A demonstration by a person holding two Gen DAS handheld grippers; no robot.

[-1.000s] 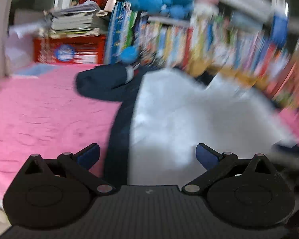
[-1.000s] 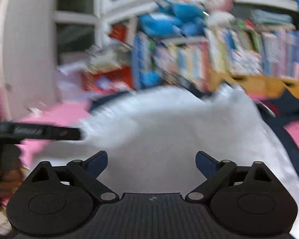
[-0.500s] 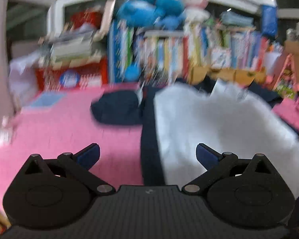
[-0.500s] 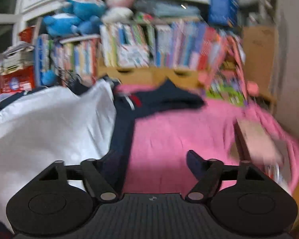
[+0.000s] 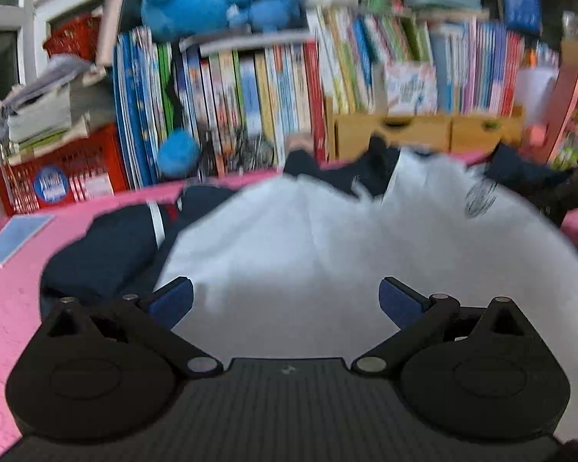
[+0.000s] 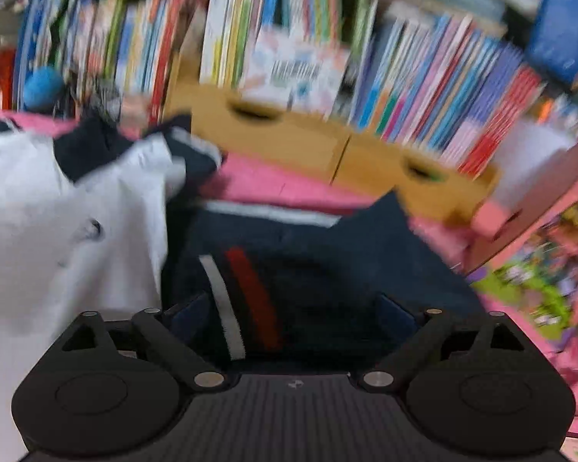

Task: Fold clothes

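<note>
A white shirt point(image 5: 346, 254) with navy sleeves lies spread on a pink bed cover point(image 5: 7, 308). In the left wrist view my left gripper point(image 5: 285, 300) hovers over the white body, jaws wide apart with nothing between them; the navy left sleeve point(image 5: 104, 254) lies to its left. In the right wrist view my right gripper point(image 6: 289, 315) is above the navy right sleeve point(image 6: 312, 269), which bears a white and a red stripe; its jaws stand wide and the pads press on nothing. The white shirt body point(image 6: 69, 223) and collar lie to its left. Both views are blurred.
A packed bookshelf point(image 5: 289, 88) runs along the far side of the bed, with blue plush toys point(image 5: 196, 4) on top. A red crate point(image 5: 54, 181) with stacked papers stands at the far left. Yellow wooden drawers point(image 6: 327, 150) sit behind the sleeve.
The left gripper has shifted from the shirt's navy left edge to over the white body. The right gripper has swung right and forward, from the white body to above the navy right sleeve.
</note>
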